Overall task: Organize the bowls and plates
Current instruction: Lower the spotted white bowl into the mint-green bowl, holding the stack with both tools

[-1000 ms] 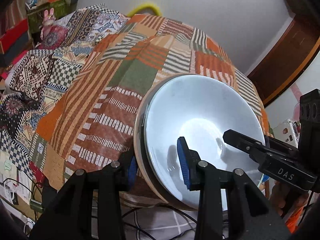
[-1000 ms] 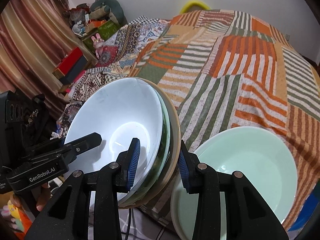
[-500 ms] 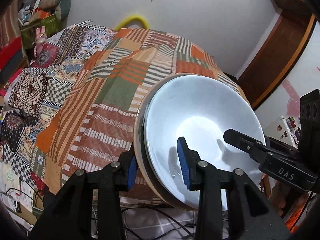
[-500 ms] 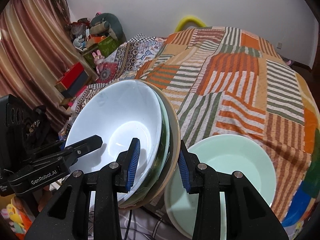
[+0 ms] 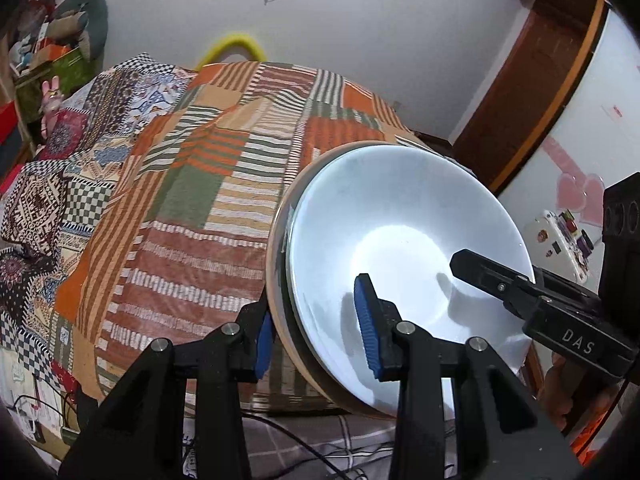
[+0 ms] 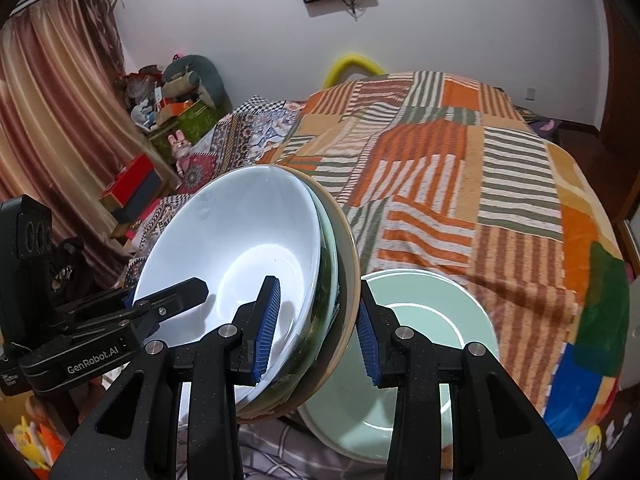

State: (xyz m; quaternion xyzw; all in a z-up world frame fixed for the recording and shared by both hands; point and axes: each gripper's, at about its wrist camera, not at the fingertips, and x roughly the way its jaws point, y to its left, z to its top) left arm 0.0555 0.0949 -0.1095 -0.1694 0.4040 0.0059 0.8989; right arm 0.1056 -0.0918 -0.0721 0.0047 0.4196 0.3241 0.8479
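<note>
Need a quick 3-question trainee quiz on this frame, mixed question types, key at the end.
1. True or false: both the left gripper and the right gripper clamp the rim of the same stack of bowls.
2. Multiple choice: the mint green plate lies (A) inside the white bowl, (B) low beside the stack, at the edge of the patchwork blanket, (C) on the wall.
3. Fill in: the innermost bowl of the stack is ____ in colour.

Key: 1 true; 2 B; 3 white.
</note>
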